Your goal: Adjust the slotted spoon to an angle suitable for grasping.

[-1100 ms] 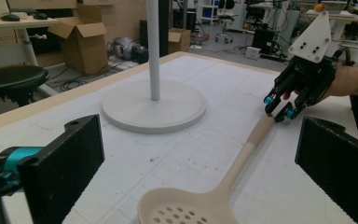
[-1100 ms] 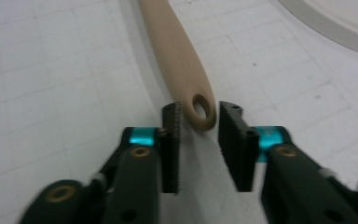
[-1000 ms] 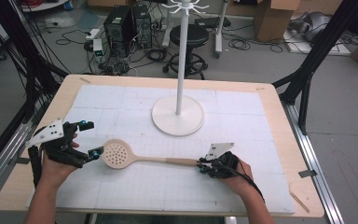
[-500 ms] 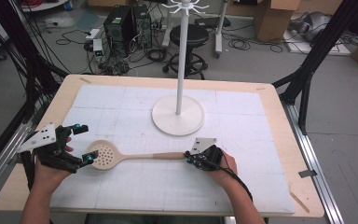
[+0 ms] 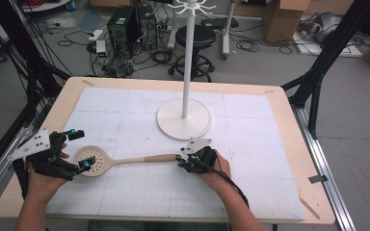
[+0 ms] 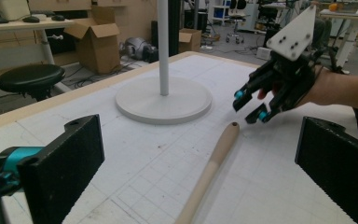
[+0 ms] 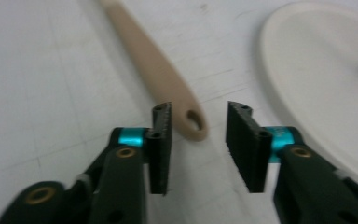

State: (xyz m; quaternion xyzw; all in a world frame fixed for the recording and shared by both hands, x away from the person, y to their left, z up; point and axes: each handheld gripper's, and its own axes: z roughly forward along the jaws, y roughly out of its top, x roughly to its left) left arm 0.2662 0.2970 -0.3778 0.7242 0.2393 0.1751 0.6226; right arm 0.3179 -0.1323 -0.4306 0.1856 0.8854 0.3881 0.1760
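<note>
A wooden skimmer spoon lies flat on the white mat, its perforated head point(image 5: 90, 161) at the left and its handle point(image 5: 144, 158) running right. My left gripper point(image 5: 81, 149) stands open around the head, and the handle point(image 6: 212, 163) runs away between its wide jaws. My right gripper point(image 5: 179, 160) sits at the handle's end, also seen as the right gripper point(image 6: 251, 105) across the mat. Its jaws have just been opening. The handle's end point(image 7: 193, 123), with its hanging hole, lies between the fingertips of the right gripper point(image 7: 199, 112), and the pads are off it.
A white hook stand rises behind the spoon: round base point(image 5: 183, 119), thin pole point(image 5: 188, 62), hooks at the top point(image 5: 191, 6). The base point(image 7: 326, 84) lies close to the right gripper. The mat covers a wooden table point(image 5: 289, 144) with black frame legs at its sides.
The right gripper has slid the spoon leftward by its handle, bringing the head up to the left gripper. It has now opened and let the handle go. The left hand has barely moved.
</note>
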